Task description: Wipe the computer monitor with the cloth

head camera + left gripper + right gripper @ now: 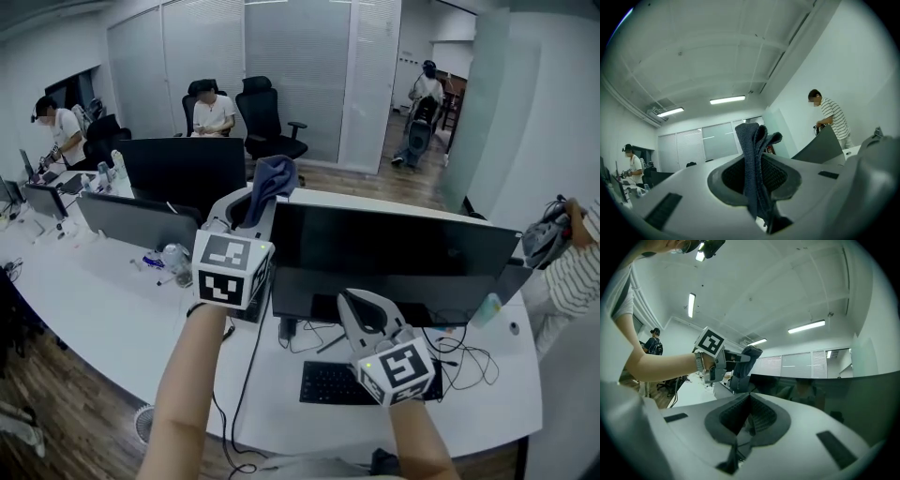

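Starting nearest the person, the right hand-held gripper (354, 305) hovers low over the keyboard (328, 380) on the white worktop (112, 319), its jaws drawn together with nothing between them. Farther out and higher, the left hand-held gripper (255, 208) is clamped on the dark blue-grey cloth (272, 178), which sits by the upper left corner of the monitor (394, 248); whether cloth and screen touch cannot be told. The cloth is bunched into a narrow wad with its long axis roughly upright, rising out of the jaws, its loose end topmost and curling over toward the monitor. The monitor stands with its long axis running left to right, its dark screen facing the person. The wiping looks to be only at its approach: the next move likely calls for tipping the left hand-held gripper forward to press the wad flat against the glass, then sweeping along the screen's width.
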Motion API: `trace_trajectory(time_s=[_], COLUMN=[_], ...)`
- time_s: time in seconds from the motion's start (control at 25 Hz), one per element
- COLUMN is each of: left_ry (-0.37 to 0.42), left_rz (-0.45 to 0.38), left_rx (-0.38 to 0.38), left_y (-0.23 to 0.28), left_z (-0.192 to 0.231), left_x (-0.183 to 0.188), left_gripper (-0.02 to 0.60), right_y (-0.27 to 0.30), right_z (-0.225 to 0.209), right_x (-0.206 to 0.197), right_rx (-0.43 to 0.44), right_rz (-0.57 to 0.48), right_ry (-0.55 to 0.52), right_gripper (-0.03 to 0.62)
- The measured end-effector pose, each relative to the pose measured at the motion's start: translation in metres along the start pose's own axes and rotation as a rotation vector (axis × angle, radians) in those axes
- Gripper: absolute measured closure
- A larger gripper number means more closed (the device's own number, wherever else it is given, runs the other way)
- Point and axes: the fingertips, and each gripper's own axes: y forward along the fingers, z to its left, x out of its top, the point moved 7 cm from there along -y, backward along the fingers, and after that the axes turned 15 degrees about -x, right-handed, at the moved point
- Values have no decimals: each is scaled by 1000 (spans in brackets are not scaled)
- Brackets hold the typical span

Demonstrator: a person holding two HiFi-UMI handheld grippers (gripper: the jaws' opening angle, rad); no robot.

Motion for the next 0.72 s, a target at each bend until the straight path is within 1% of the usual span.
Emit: trace_trajectory(time_s=[0.24, 0.36, 0.52, 0.6, 0.72], left_ry=[-69, -93, -81, -91, -113], left_rz=[113, 134, 158, 169, 198], left_rx=[-64, -76, -85, -87, -113], left_y=[31, 41, 50, 53, 56], left_z=[12, 14, 18, 23, 26], left_x=[-9, -16, -21, -22, -22], left_gripper=[517, 517, 517, 515, 515], right_y=[11, 14, 16, 17, 19], right_z=[-2, -6, -10, -10, -8], right_x=[-6, -13, -20, -23, -26], right_rx=[7, 2, -13, -22, -31], right_rz=[14, 28, 50, 61, 77], right_ry=[0, -1, 3, 5, 9], right_gripper=[588, 588, 588, 588, 588])
